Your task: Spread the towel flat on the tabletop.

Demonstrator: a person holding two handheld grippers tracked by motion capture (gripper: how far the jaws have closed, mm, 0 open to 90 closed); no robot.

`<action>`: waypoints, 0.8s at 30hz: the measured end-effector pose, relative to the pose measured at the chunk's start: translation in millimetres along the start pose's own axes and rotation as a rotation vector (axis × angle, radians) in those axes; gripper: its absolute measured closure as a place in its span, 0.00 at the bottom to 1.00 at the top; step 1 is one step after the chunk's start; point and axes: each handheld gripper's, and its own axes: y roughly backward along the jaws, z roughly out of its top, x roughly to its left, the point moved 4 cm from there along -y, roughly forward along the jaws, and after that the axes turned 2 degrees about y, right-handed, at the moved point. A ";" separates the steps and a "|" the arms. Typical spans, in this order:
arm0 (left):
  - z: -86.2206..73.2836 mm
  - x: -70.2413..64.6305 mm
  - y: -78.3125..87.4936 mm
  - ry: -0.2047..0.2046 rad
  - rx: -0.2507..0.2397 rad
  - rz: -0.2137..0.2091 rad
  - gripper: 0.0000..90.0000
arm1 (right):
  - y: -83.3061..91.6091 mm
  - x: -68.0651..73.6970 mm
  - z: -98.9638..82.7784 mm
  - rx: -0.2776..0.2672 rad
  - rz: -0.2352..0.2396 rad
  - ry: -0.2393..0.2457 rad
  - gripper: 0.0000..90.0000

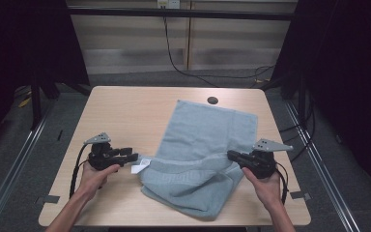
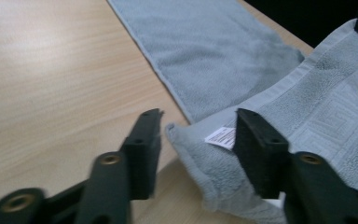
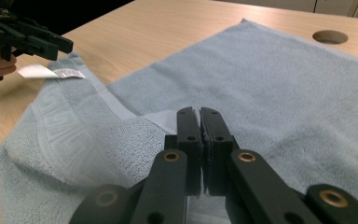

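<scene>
Mid-fold on a blue-grey towel [image 1: 207,145], by the look of it: spread over the centre-right of the high view on the wooden table [image 1: 125,116], near edge already bunched and doubled toward the bottom. Right gripper [image 1: 233,155] at centre right, jaws pressed together, apparently nipping the towel's hem, though the cloth between the pads can't be made out for sure. Left gripper [image 2: 198,128] at lower centre of its own view, jaws spread either side of the corner with the white label [image 2: 220,136], not pinching yet. Next up, probably: close on that corner, then lift both ends together, evenly, to carry the fold across.
</scene>
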 end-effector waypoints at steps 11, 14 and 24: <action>-12.4 -4.4 -19.1 -0.001 0.094 -0.059 0.44 | 1.2 -2.4 -11.6 0.018 0.000 -0.003 0.98; -13.1 -11.4 -21.1 -0.067 0.097 -0.052 0.77 | -0.5 -2.7 -12.4 0.022 0.001 -0.006 0.98; 26.0 -32.0 24.3 -0.112 -0.119 -0.070 0.96 | 12.9 -5.8 10.2 -0.038 -0.012 -0.006 0.98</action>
